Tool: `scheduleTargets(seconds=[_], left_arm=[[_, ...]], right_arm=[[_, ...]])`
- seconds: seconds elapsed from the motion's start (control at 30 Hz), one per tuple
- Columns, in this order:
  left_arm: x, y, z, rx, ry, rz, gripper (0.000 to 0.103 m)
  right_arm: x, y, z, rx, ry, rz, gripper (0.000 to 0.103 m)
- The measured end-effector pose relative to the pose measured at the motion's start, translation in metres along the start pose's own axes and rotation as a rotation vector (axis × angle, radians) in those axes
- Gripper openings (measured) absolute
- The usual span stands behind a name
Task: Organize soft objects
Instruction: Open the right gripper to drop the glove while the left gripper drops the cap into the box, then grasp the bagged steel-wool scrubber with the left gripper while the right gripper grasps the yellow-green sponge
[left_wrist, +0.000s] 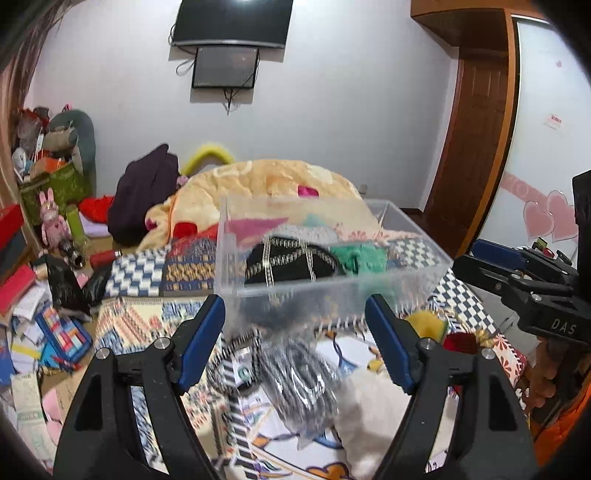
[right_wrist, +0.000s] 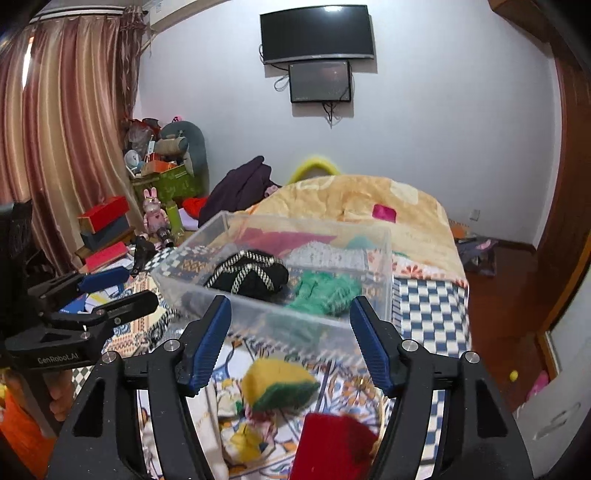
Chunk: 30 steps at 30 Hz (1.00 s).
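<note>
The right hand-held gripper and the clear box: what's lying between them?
In the right wrist view, a yellow-and-green sponge lies on the patterned blanket between the right hand-held gripper and clear box.

Right gripper (right_wrist: 290, 341) gapes over a blurred, seemingly yellow-green sponge (right_wrist: 279, 384).

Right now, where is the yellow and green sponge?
In the right wrist view, the yellow and green sponge lies on the patterned bedspread between the open right gripper's fingers, just before the clear bin, behind a red sponge.

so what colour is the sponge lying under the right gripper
Yellow with a green scrubbing layer; the sponge shows best in the right wrist view, lying between the open right gripper fingers.
</note>
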<state>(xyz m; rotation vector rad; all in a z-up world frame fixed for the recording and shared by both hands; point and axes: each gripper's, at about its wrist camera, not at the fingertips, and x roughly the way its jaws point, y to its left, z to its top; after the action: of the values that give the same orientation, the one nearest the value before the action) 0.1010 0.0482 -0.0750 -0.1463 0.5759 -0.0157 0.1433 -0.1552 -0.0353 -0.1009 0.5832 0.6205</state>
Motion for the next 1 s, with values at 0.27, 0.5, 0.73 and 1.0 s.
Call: scheduleTargets(seconds=[0.27,0.5,0.73,1.0], left_arm=[[0.014,-0.004,-0.036,-0.025,0.073,-0.012,0.078],[0.022,-0.001,-0.056,-0.075,0.125,-0.029,0.075],[0.035,0.005,-0.061,-0.126,0.174,-0.074,0.058],[0.034,0.008,-0.061,-0.147,0.174,-0.102,0.032]], right_arm=[[0.005,-0.006,-0.033,0.058,0.058,0.035,0.063],[0.018,-0.004,-0.047,0.076,0.106,0.049,0.063],[0.028,0.001,-0.058,0.063,0.139,0.055,0.050],[0.021,-0.003,-0.056,0.072,0.120,0.063,0.030]])
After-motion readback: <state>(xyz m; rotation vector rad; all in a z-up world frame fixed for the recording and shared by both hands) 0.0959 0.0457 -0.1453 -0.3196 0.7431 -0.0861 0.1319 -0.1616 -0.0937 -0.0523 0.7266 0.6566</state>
